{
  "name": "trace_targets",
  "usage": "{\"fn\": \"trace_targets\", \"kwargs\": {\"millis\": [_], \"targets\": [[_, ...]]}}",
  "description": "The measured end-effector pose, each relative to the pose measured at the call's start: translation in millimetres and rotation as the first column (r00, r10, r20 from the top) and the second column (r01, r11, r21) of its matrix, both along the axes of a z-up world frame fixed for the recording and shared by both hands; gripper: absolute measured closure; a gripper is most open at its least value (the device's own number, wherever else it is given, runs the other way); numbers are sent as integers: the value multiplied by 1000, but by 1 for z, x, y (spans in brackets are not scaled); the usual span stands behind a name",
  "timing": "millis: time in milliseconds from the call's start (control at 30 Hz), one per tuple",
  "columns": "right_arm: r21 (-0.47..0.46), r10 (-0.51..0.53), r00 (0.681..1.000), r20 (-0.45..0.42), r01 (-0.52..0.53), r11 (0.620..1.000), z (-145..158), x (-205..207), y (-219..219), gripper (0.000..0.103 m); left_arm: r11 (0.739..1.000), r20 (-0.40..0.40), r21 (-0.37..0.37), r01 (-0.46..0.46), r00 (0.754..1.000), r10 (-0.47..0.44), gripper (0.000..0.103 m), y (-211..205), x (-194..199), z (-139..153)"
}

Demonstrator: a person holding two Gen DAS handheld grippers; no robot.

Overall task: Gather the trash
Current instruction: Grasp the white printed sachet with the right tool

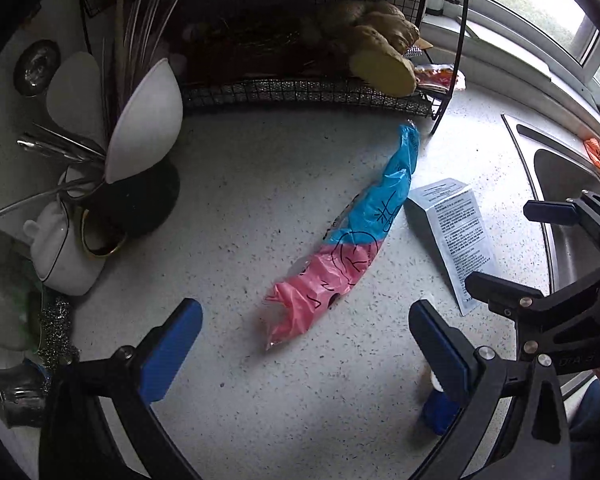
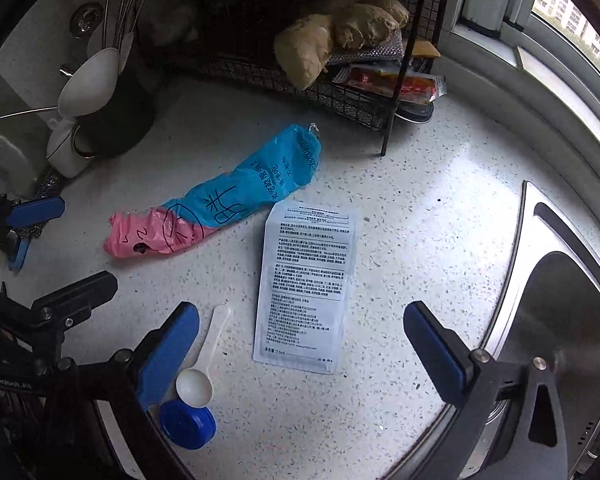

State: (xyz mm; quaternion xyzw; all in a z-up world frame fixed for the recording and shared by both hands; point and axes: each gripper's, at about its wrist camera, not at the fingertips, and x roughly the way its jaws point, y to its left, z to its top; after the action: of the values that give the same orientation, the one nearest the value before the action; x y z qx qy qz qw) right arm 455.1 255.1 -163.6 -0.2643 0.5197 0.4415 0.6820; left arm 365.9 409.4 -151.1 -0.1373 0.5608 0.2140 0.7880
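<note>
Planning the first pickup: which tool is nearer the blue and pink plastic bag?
Left. The left tool is open with the blue and pink plastic bag just ahead between its fingers. The right tool is open over the printed sachet, with the bag beyond and to its left.

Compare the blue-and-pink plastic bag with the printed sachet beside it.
The plastic bag is crumpled and bulging; the sachet lies flat. The plastic bag is blue and pink with hand-drawn marks; the sachet is pale with dense printed text. Both lie loose on the speckled counter, ungripped.
</note>
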Motion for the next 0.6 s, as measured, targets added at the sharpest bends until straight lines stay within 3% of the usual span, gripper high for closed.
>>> {"fn": "trace_targets", "kwargs": {"millis": [100, 300, 600], "targets": [[-24, 8, 1000, 23, -8, 1000, -6, 3, 7, 1, 1000, -7, 6, 1, 1000, -1, 1, 7, 3, -4], [-74, -20, 998, -63, 16, 997, -32, 20, 21, 1, 1000, -3, 4, 3, 1000, -3, 1, 14, 6, -9], [-86, 2, 1000, -11, -3, 996, -43, 23, 45, 7, 1000, -14, -17, 25, 1000, -26, 1, 13, 11, -19]]}}
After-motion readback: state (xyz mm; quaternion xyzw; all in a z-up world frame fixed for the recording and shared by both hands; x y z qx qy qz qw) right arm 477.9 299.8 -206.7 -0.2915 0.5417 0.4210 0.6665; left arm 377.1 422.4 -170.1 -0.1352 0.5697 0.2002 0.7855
